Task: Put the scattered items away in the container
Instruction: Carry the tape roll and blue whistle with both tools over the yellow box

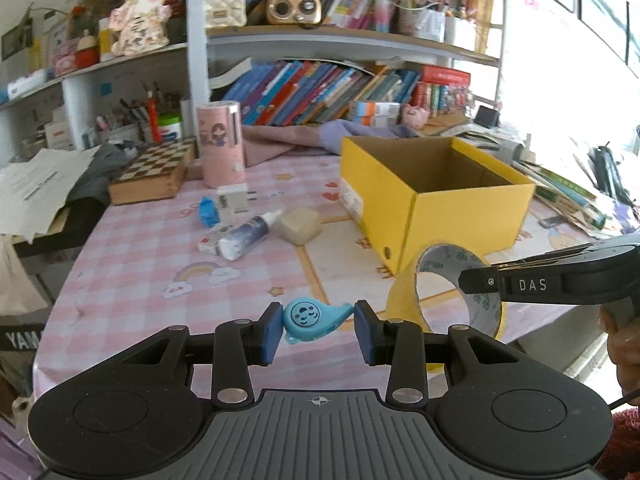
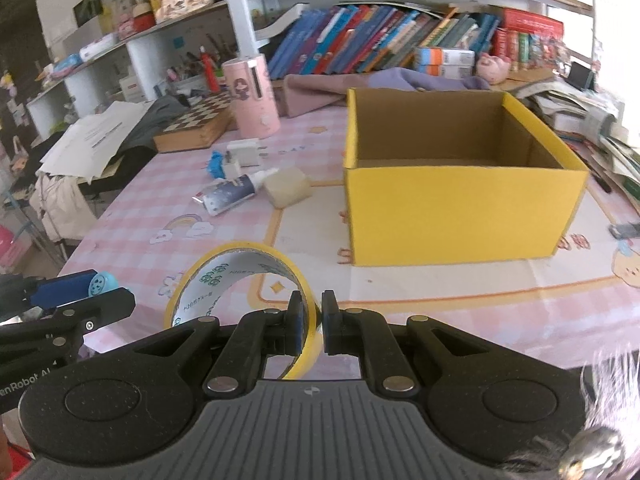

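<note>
My left gripper (image 1: 315, 330) is shut on a small blue whistle-shaped toy (image 1: 310, 318) with a face on it, held above the pink checked tablecloth. The same blue toy (image 2: 102, 282) shows at the left of the right wrist view. My right gripper (image 2: 311, 322) is shut on the rim of a yellow tape roll (image 2: 236, 276), which stands upright; the tape roll (image 1: 440, 276) also appears at the right of the left wrist view. An open yellow cardboard box (image 2: 460, 212) stands ahead, its inside bare; the box (image 1: 460, 212) is to the right in the left view.
On the cloth lie a white tube (image 1: 248, 234), a beige block (image 1: 299, 225), a white charger (image 1: 232, 202) and a small blue item (image 1: 208, 210). Behind stand a pink cylinder (image 1: 222, 144), a chessboard box (image 1: 154, 172), papers and bookshelves. A hand (image 1: 624, 344) shows at right.
</note>
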Motion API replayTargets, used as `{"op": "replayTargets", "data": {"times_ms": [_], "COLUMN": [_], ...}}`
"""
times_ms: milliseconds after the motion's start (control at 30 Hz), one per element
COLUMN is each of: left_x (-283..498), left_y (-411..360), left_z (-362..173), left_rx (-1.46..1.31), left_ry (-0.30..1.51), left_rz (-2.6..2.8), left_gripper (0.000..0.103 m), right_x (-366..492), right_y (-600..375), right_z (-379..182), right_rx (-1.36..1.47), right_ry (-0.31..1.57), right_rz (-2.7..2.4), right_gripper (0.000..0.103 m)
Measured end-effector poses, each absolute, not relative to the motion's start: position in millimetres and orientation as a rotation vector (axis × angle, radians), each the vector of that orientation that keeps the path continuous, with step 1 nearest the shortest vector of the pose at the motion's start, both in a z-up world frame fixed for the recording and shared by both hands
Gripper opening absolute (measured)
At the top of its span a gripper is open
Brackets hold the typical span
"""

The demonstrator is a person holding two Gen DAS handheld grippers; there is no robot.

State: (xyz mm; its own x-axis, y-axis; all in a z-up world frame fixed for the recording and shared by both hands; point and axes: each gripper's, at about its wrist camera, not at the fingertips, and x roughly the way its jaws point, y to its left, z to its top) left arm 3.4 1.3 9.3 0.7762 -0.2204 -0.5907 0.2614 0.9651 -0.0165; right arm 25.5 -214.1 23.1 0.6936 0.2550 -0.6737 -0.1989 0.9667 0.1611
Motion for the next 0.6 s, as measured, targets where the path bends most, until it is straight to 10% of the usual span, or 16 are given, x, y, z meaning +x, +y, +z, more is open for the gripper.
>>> {"op": "replayTargets", "data": {"times_ms": [600], "left_x": [9.3], "left_y": [-62.1], "left_z": [8.9], "left_rx": [0.131], "left_ry": [0.621], "left_rz": [-0.486], "left_gripper": [0.037], "right_x": [-9.5], "right_y": [-282.9], "right_z": [24.7], "right_rx": [0.153], "right_ry": [0.758], "right_rz": [0.026], "right_gripper": [0.008]}}
